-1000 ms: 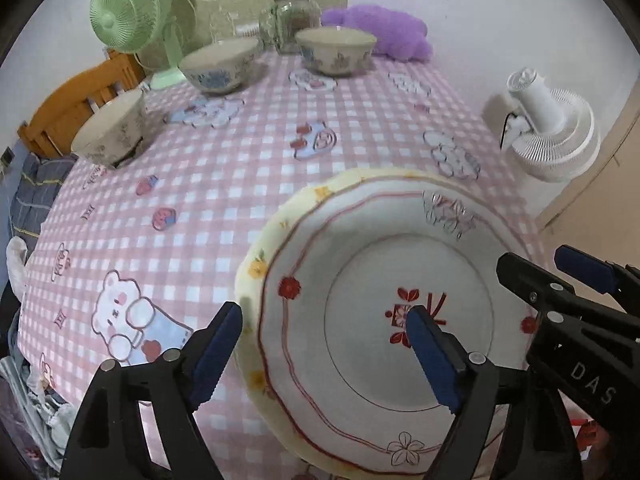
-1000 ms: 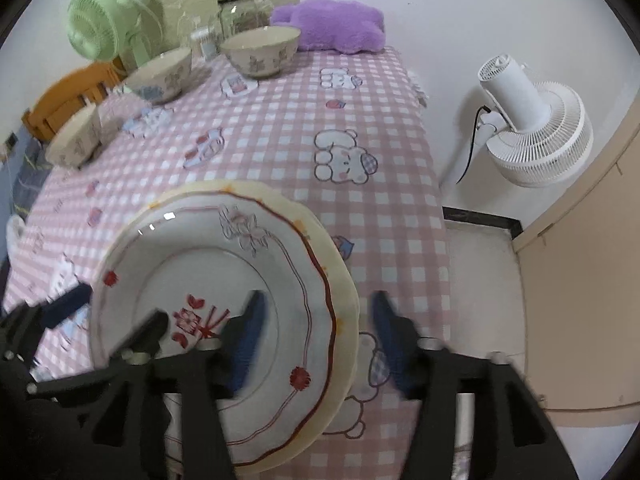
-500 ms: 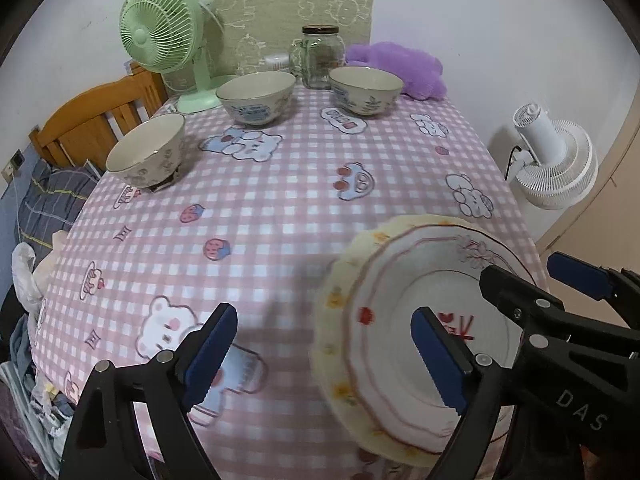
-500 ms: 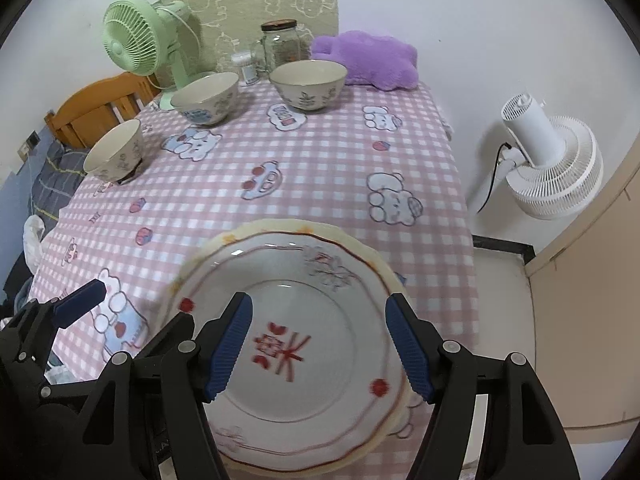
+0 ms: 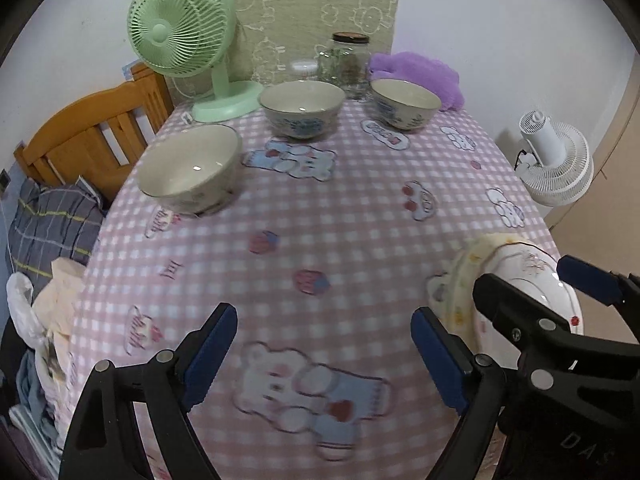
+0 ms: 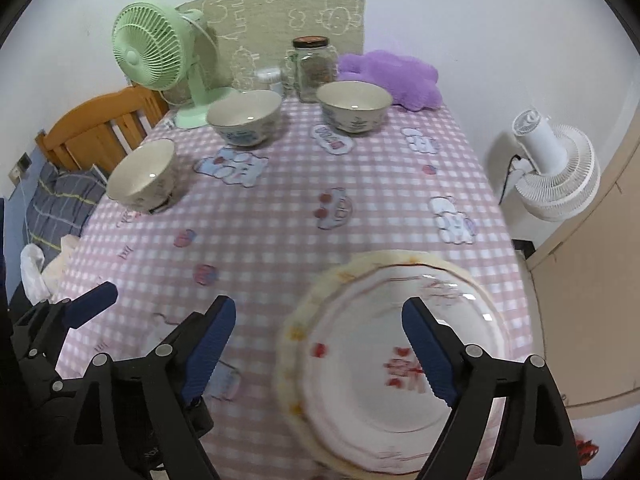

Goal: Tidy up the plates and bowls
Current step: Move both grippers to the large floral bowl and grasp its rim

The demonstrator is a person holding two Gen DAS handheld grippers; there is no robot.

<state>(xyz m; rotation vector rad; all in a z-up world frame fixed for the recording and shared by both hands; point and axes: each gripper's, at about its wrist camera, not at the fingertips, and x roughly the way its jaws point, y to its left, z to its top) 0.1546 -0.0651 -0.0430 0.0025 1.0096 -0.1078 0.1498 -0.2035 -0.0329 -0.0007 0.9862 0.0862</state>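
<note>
Two grippers: above the tablecloth (image 6: 360,200)
Left gripper (image 5: 324,354): jaws wide, empty
Right gripper (image 6: 316,344): jaws opening, nothing clasped
Plate (image 6: 360,392): on tablecloth, under right gripper's right finger (image 6: 428,350)
Bowls (image 6: 244,116): far beyond the plate

Three bowls stand on the checked cloth: one at the left edge (image 6: 141,178), one at the back (image 6: 244,117), one beside it to the right (image 6: 354,106). Plates (image 6: 396,364): two, stacked (white on yellow-rimmed). Fans: two, green (image 6: 154,52) and white (image 6: 556,170). One glass jar (image 6: 314,68)
</note>
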